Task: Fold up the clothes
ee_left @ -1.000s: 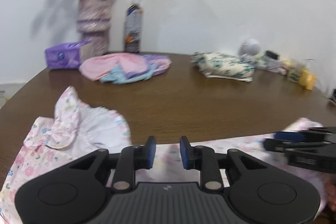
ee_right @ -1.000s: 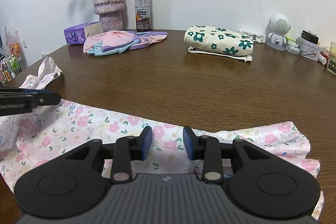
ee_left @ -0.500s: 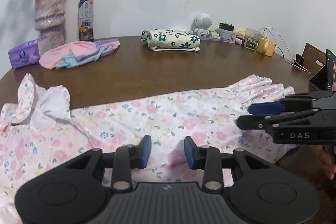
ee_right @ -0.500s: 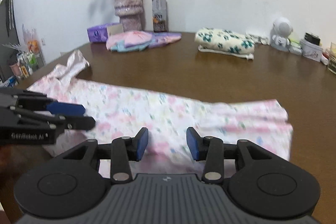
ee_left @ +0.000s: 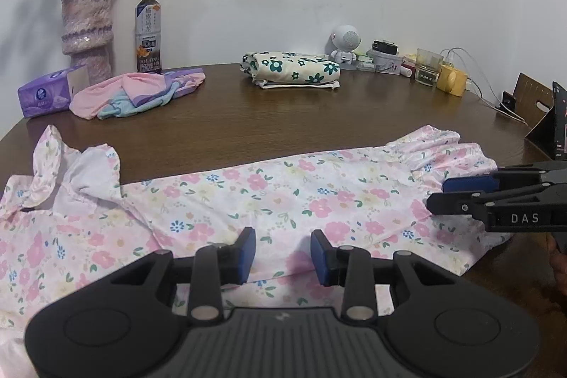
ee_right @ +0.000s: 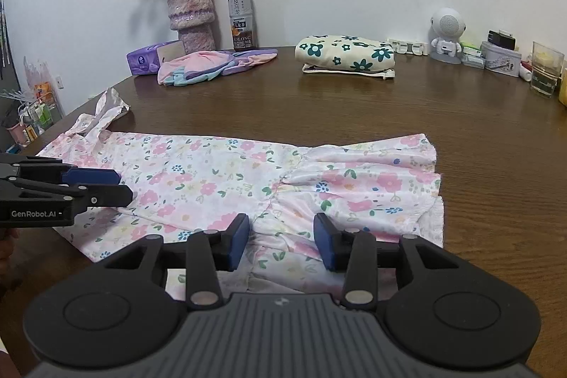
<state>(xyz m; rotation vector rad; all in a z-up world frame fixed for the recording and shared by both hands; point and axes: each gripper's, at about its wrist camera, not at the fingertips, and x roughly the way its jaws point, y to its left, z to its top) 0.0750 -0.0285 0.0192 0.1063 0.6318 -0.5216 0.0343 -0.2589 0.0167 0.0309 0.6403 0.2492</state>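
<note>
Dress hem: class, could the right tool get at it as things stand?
Probably yes. The right tool is open over the dress, and the hem lies flat beside it with nothing between.

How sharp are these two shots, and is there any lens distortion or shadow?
Left wrist view: sharp, fisheye-bowed table, dark corners, soft vase shadow on the wall. Right wrist view: equally sharp, same bowing, flower shadow beside the vase, mild sheen on the table.

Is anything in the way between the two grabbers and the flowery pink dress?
Nothing visible is. The left gripper and the right gripper both hang open right over the pink floral dress, spread on the brown wooden table. The folded cream garment with green flowers lies far back.
</note>
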